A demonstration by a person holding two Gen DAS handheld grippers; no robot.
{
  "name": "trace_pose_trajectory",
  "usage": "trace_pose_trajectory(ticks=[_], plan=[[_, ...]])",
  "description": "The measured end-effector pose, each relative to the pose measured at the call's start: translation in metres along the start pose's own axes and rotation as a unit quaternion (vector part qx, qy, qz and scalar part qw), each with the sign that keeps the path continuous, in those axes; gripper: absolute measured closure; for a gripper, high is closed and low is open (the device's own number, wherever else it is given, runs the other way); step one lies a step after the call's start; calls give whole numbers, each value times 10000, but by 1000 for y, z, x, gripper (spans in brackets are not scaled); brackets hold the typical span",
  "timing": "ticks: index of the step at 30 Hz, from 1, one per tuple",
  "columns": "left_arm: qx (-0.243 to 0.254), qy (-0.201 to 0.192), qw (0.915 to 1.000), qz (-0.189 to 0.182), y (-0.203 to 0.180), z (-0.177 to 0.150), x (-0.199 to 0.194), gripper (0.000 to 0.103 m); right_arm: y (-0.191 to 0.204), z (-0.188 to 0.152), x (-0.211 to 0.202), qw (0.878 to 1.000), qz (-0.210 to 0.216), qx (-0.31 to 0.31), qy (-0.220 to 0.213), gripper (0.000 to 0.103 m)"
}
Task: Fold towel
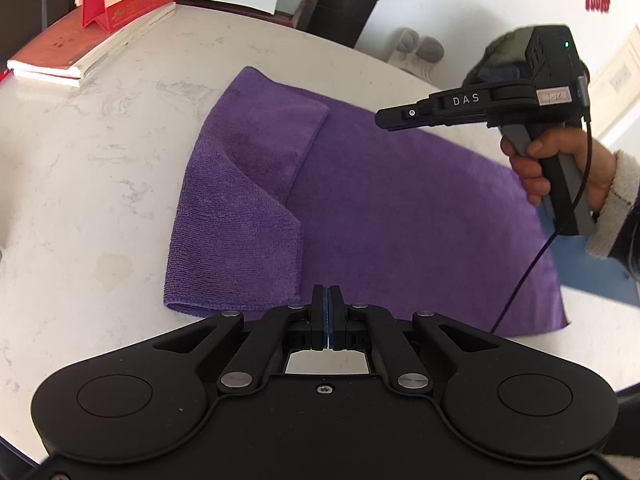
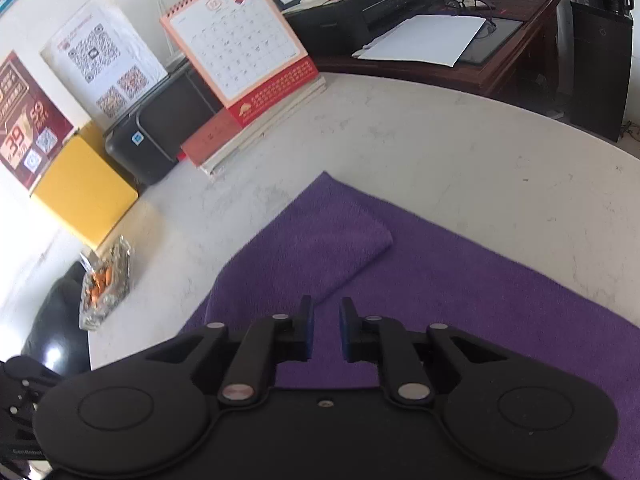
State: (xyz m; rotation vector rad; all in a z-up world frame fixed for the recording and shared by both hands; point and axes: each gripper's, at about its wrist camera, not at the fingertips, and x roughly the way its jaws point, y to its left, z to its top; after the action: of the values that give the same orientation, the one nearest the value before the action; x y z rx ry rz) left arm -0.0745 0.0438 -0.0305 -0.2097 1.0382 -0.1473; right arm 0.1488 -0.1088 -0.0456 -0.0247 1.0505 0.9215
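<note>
A purple towel (image 1: pixel 360 208) lies spread on the pale marbled counter (image 1: pixel 100 184), with one corner flap turned over onto its upper left part so that a doubled patch shows there. The left hand-held gripper (image 1: pixel 328 300) hovers at the towel's near edge — its jaws are all but together, only a thin sliver between the blue pads, and no cloth is caught in them. The right hand-held gripper (image 2: pixel 325 312) sits above the towel's middle with its jaws parted and nothing between them; seen from the left wrist view it is carried in a person's hand (image 1: pixel 560 172) (a fuzzy pale cuff at the wrist), well clear of the fabric. At the counter's far side a desk calendar (image 2: pixel 236 44) stands on a stack of books (image 2: pixel 248 132), and beside them are a black printer (image 2: pixel 160 136) and a yellow box (image 2: pixel 84 188) — all apart from the towel.
</note>
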Motion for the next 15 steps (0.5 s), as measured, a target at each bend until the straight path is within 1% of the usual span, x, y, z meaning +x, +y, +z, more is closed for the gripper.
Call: trace_pose_trajectory(ticks=[1,2,3,5,9,12,14,15], plan=[[88,22,10000,34,-3,-1,3,83,5,-6,0,10000,-13,-18,37,73],[175,45,9998,67,-6,-1,6,75,10,-11,1,10000,-26,-33,74,73],[264,66,9996,103,-9,-2,9,72,15,-17,2,9999,-64,-60,101,72],[540,6,9981,306,-17,2,20,61,21,-26,5,9998,-148,-73,144,69],[1087,-73,9913,733,-31,10,45,60,27,-37,8,9996,-162,87,211,69],[1330,-30,9862,990,-33,12,61,60,26,-42,7,9994,-148,255,185,68],[1455,44,9835,1079,-31,11,71,60,25,-44,6,9991,-185,344,144,68],[1516,79,9822,1106,-30,9,74,59,23,-44,6,9990,-188,400,119,68]])
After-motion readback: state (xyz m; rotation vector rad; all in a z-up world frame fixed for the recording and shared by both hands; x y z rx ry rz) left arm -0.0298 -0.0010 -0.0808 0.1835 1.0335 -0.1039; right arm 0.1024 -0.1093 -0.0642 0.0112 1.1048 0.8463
